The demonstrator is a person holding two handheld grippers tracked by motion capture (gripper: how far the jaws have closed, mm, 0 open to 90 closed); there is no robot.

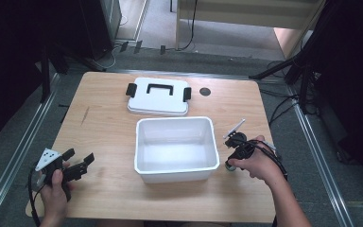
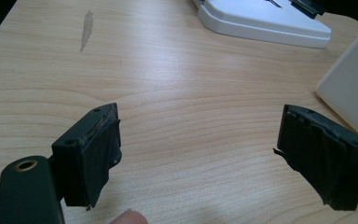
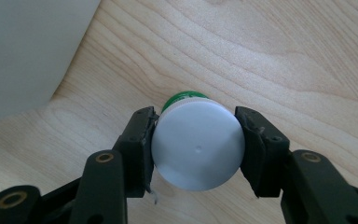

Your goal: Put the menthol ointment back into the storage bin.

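One white bin empty, lid beyond, left gripper jaws wide apart, right gripper jaws clamping white-capped bottle.

Bright, even overhead light on the table; dark surroundings. Soft glare inside the tub. The high view is slightly soft, and the cap sharp.

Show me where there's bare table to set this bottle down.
Widest bare wood lies left of the white bin and lid, ahead of the left gripper. A narrower strip runs right of the bin, where the right gripper grips the bottle.
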